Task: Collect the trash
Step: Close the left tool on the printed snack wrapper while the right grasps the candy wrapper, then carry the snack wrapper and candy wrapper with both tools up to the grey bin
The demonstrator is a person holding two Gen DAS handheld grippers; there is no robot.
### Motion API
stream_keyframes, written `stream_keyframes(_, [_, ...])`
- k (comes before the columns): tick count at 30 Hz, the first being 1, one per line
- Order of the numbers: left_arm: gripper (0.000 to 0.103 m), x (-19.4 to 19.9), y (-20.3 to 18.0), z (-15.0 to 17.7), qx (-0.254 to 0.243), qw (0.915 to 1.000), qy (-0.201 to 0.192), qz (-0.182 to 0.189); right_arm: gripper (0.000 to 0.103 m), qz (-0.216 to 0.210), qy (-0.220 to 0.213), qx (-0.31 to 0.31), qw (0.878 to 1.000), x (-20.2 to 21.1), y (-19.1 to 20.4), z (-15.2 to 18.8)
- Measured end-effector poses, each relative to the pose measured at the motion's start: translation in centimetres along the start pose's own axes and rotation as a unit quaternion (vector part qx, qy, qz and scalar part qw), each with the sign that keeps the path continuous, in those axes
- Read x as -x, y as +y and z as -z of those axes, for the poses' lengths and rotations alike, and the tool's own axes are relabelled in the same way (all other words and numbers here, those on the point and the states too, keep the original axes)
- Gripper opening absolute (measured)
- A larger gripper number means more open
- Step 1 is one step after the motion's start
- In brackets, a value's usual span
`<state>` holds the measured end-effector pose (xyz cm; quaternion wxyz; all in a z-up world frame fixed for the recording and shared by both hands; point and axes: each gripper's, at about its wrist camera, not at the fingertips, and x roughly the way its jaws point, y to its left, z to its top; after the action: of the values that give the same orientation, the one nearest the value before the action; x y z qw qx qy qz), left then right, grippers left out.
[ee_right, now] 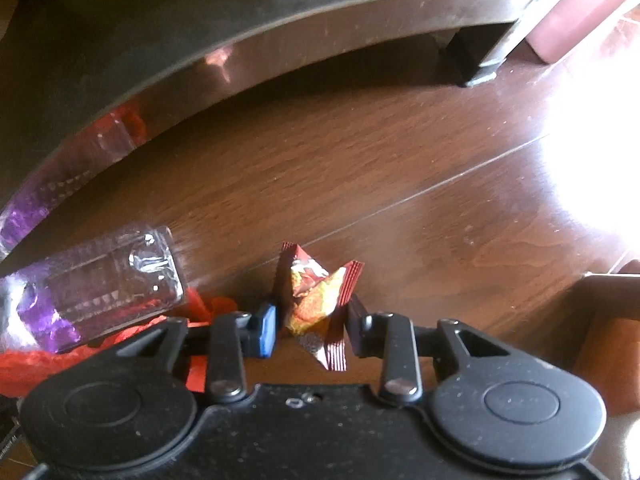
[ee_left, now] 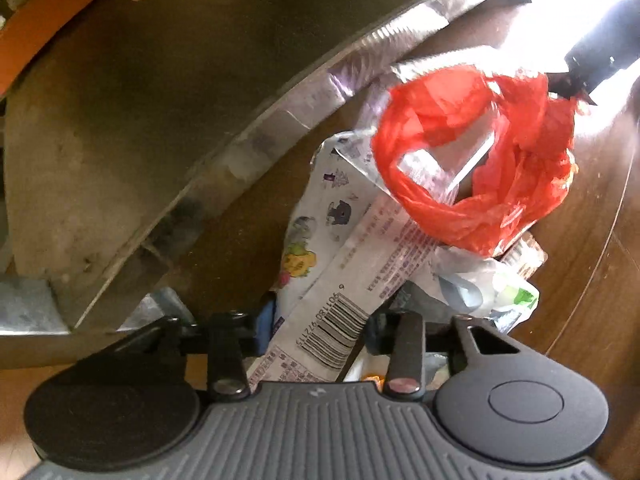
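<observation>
In the left wrist view my left gripper (ee_left: 320, 330) is shut on a bundle of wrappers: a long white wrapper with a barcode (ee_left: 352, 292) and a white pack with cartoon prints (ee_left: 320, 216). A crumpled red plastic bag (ee_left: 480, 156) hangs ahead, pinched at its top right by my right gripper (ee_left: 576, 88). In the right wrist view my right gripper (ee_right: 312, 326) is shut on a small red and orange snack wrapper (ee_right: 316, 300). A clear plastic tray with purple foil (ee_right: 96, 288) and red plastic (ee_right: 32, 364) lie at the left.
A low dark table with a shiny metal rim (ee_left: 256, 132) curves across the left wrist view; it also shows in the right wrist view (ee_right: 280, 40) with a leg (ee_right: 480, 64). Brown wood floor (ee_right: 400, 184) lies below, with sun glare at the right.
</observation>
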<state>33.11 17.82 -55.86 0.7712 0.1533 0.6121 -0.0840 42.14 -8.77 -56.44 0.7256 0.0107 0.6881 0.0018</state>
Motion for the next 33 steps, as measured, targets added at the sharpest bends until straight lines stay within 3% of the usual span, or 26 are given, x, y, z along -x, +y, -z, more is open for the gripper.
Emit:
stream_keyframes(3, [0.028,1.2,0.4,0.0,0.011,0.9999,0.0,-0.003,0.032,0.0,-0.013,-0.004,1.0,2.1,-0.8,0.6])
stream_keyframes(8, [0.026,4.4,0.5,0.8,0.015,0.9998,0.009,0.006,0.032,-0.001,-0.024,-0.012,1.0,6.3,-2.2,1.9])
stream_keyframes(17, [0.025,13.2,-0.5,3.0,-0.024,0.9993,0.012,0.027,0.032,-0.012,-0.057,0.003,0.998,15.5,-1.7,5.0])
stream_keyframes(28, [0.025,28.9,-0.4,0.2,-0.032,0.9963,-0.079,0.006,0.032,-0.076,-0.167,0.067,0.981,33.0,-0.6,10.2])
stream_keyframes(33, [0.025,36.6,-2.4,-0.7,-0.012,0.9925,-0.122,0.007,0.032,-0.058,-0.211,0.108,0.97,41.1,-0.9,13.8])
